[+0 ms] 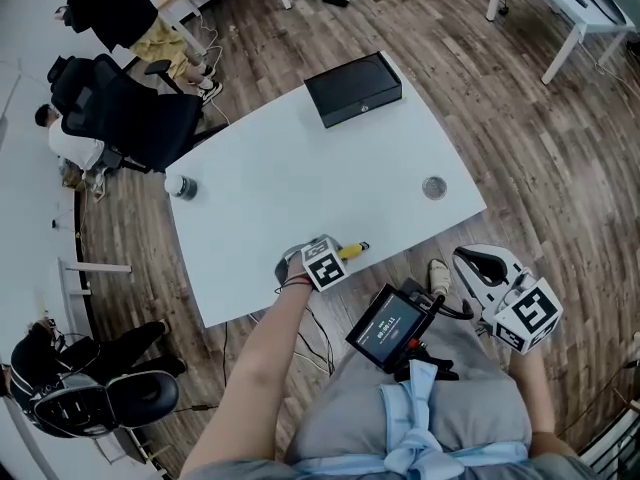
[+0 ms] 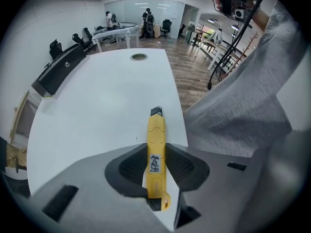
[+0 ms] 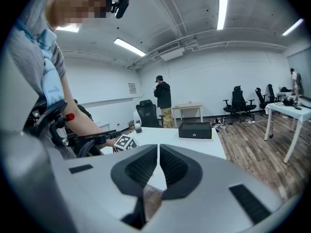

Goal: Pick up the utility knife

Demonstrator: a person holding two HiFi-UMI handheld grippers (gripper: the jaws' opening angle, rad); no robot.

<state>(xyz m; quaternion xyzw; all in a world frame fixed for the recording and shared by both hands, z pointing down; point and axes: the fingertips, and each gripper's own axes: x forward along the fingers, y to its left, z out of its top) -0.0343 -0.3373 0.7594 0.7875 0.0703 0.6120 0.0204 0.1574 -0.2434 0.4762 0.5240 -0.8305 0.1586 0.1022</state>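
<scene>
The yellow utility knife (image 1: 353, 250) lies near the front edge of the white table (image 1: 290, 168), its black tip pointing away from me. My left gripper (image 1: 330, 258) points steeply down over it. In the left gripper view the knife (image 2: 156, 135) runs lengthwise between the two black pads (image 2: 132, 166), which rest against both of its sides; its rear end with the loop shows nearest the camera. My right gripper (image 1: 483, 268) hangs off the table's front right, above my lap, and its pads (image 3: 141, 168) meet with nothing between them.
A black box (image 1: 353, 89) sits at the table's far edge and a round grommet (image 1: 434, 187) near the right edge. A small dark cup (image 1: 182, 186) stands at the left edge. A screen device (image 1: 390, 325) hangs at my waist. Office chairs (image 1: 120, 108) and people stand beyond the table.
</scene>
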